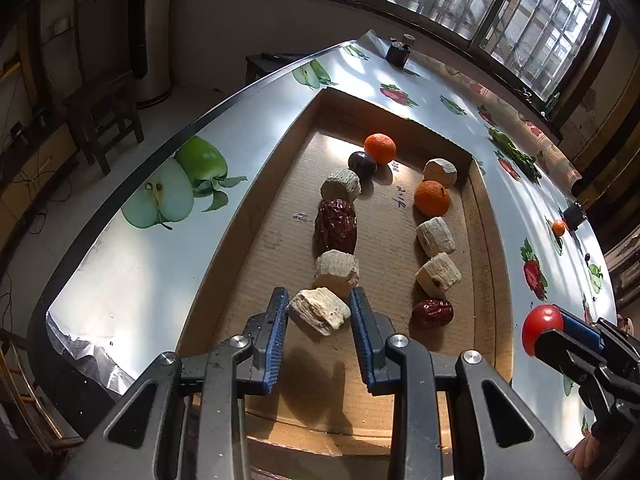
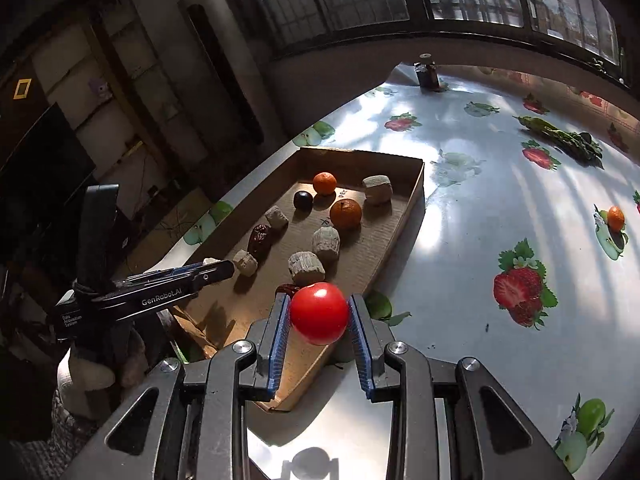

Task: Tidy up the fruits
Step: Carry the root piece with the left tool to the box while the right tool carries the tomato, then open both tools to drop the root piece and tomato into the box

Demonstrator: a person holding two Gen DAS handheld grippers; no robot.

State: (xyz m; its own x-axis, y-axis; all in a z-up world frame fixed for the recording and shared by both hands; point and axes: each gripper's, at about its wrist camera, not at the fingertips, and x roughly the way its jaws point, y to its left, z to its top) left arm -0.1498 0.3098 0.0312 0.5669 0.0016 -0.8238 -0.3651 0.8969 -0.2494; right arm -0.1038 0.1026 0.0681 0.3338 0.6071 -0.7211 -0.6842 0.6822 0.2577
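A shallow cardboard tray holds two rows of fruit: pale sugarcane chunks, red dates, two oranges and a dark plum. My left gripper is shut on a pale sugarcane chunk at the near end of the left row, low over the tray floor. My right gripper is shut on a red tomato and holds it above the tray's near right corner; it also shows in the left wrist view.
The table has a shiny cloth printed with fruit. A loose small orange lies on it to the right, green vegetables lie farther back, and a small dark jar stands at the far edge. A wooden stool stands beyond the left edge.
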